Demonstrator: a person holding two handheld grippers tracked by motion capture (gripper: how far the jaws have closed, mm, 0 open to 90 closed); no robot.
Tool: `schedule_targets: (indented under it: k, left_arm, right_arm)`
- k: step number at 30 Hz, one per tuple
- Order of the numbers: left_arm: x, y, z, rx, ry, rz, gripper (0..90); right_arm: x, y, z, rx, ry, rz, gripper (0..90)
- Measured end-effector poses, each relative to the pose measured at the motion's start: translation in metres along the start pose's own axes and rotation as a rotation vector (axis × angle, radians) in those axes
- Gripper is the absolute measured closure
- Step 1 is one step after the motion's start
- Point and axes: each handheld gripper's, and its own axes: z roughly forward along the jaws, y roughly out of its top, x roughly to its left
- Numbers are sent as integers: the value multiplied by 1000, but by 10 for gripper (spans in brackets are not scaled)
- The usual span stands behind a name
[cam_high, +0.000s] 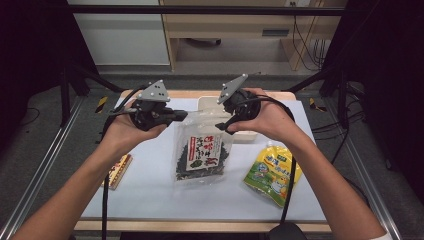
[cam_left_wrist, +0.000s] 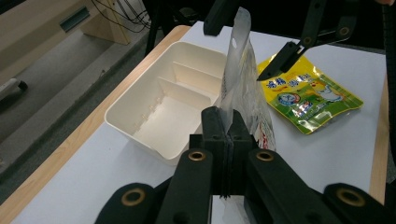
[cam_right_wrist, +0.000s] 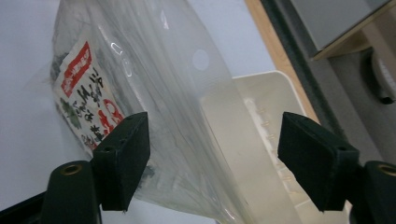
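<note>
The left gripper (cam_left_wrist: 227, 135) is clamped tight on the top edge of the clear bag (cam_high: 199, 155) and holds it up over the white table (cam_high: 150, 195), just beside the white box (cam_left_wrist: 159, 107). The right gripper (cam_right_wrist: 215, 163) has its jaws apart around the bag's other side, not pressing it.

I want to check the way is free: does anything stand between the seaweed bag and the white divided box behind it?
Nothing visible does. The seaweed bag, clamped at its top edge by the left tool, hangs right beside the white box, whose compartments look empty. The yellow pouch lies off to the side.
</note>
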Motion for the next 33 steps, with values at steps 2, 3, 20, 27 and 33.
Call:
schedule_targets:
  k: [2,3,20,27,33]
  left_arm:
    - [-1,0,-1,1,-2,6,892]
    - [-2,0,-1,4,4,11,892]
    - [1,-22,-1,-63,104,-59,447]
    - [-3,-49,-9,-126,159,-149,225]
    - [-10,-80,1,-80,201,-193,112]
  right_arm:
    - [2,0,3,21,26,-14,344]
    - [4,1,4,31,39,-16,379]
    - [11,3,-11,45,210,22,843]
    - [0,7,-36,32,164,102,848]
    - [-16,12,-60,6,98,192,847]
